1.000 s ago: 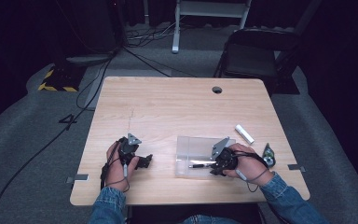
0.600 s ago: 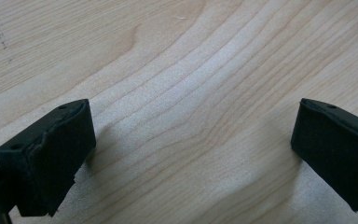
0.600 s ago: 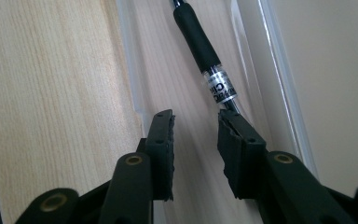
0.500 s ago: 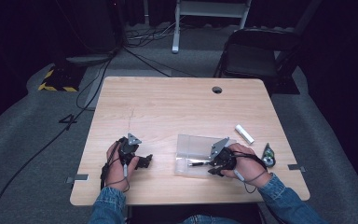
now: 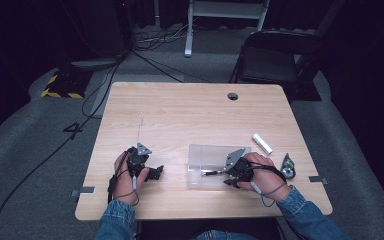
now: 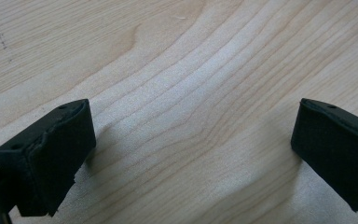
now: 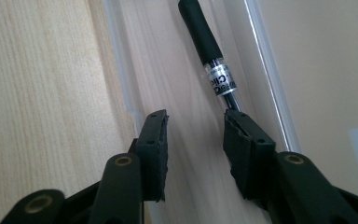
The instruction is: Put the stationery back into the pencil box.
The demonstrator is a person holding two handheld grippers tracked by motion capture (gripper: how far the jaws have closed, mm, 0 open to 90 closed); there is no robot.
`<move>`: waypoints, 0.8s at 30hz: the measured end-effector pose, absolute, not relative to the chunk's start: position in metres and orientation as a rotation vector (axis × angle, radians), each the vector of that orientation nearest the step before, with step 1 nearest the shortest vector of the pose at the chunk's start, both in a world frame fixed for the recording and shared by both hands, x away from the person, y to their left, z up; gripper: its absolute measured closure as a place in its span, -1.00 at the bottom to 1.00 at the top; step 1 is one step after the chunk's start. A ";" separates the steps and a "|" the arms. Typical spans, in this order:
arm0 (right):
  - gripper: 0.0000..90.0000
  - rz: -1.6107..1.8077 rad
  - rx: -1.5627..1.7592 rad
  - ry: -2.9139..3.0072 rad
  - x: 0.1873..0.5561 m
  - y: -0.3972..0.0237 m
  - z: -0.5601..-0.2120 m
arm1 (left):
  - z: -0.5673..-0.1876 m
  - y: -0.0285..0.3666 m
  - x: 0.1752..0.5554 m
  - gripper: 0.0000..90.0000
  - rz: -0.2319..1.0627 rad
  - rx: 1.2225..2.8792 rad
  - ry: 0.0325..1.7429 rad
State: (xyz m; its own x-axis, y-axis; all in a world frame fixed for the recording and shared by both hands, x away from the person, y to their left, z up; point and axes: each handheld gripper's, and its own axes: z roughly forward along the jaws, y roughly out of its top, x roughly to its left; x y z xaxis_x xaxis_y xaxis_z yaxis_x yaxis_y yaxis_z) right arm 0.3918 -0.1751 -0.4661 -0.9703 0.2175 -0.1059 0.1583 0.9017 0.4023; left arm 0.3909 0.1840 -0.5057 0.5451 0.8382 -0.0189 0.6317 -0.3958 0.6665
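The right hand-held gripper (image 7: 193, 128) has just been opening; its 2 jaws stand partly apart over the clear tray (image 5: 205, 152), gripping nothing. The black pen (image 7: 205, 42) lies in that tray, running toward 12 o'clock past one jaw. The left hand-held gripper (image 6: 193, 144) rests wide open on the bare worktop (image 5: 180, 115), at 9 o'clock from the tray.
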 end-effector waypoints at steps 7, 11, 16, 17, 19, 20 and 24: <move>0.25 0.595 0.277 2.882 0.394 -0.176 -0.466 | -0.506 0.184 0.391 -1.00 0.428 2.157 1.180; 0.06 0.657 0.304 2.873 0.394 -0.177 -0.464 | -0.506 0.184 0.391 -1.00 0.427 2.156 1.180; 0.14 0.806 0.288 2.893 0.391 -0.167 -0.461 | -0.506 0.184 0.391 -1.00 0.428 2.156 1.179; 0.23 0.830 0.277 2.901 0.390 -0.163 -0.461 | -0.506 0.184 0.391 -1.00 0.427 2.156 1.180; 0.37 0.850 0.253 2.917 0.389 -0.157 -0.462 | -0.506 0.184 0.391 -1.00 0.427 2.156 1.180; 0.43 0.860 0.245 2.927 0.390 -0.155 -0.463 | -0.506 0.184 0.391 -1.00 0.427 2.156 1.180; 0.54 0.870 0.262 2.938 0.394 -0.148 -0.470 | -0.506 0.184 0.391 -1.00 0.428 2.157 1.180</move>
State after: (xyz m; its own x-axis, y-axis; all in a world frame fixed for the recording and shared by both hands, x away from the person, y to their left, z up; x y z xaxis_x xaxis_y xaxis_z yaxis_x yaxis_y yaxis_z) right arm 0.3941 -0.1485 -0.4700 -0.9832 0.1817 -0.0154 0.1440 0.8256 0.5456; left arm 0.3909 0.1840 -0.5056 0.5453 0.8381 -0.0184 0.6315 -0.3963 0.6664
